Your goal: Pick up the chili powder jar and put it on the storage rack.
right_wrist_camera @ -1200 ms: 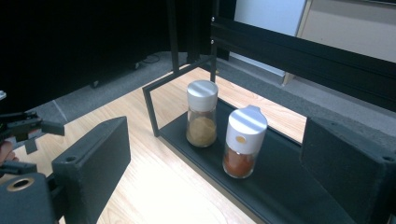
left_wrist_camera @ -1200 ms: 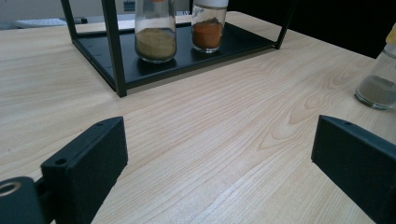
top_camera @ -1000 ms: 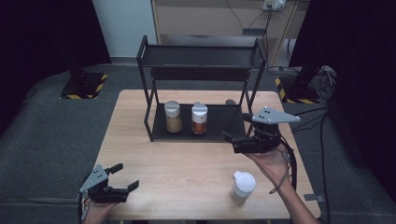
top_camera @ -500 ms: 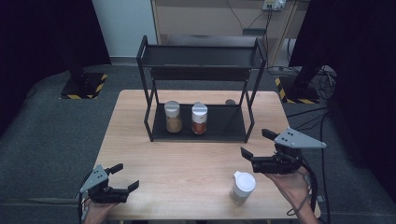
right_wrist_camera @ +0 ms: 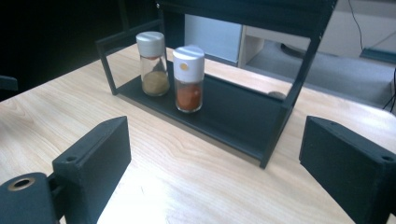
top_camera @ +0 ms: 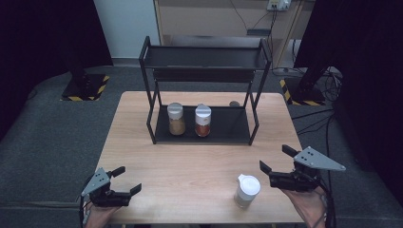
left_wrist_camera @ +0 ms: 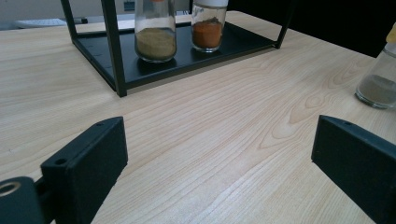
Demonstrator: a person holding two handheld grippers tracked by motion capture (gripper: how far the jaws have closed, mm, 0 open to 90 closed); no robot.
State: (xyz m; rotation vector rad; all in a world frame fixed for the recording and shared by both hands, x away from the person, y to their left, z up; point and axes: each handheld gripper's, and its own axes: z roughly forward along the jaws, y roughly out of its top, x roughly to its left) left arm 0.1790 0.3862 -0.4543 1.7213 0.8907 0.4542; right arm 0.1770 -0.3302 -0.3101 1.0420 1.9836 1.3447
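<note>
Right gripper (top_camera: 274, 166) has dropped beside one loose jar (top_camera: 247, 190); two jars (top_camera: 176, 118) shelved; both jaws spread.

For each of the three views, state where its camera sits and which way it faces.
High view: above the near edge, looking down on the table, rack, both hands and grippers.
Left gripper view: low over the table, facing the rack and loose jar; its open jaws show.
Right gripper view: low, facing the rack; its open jaws show.
Shared: all show the red jar and tan jar.
</note>
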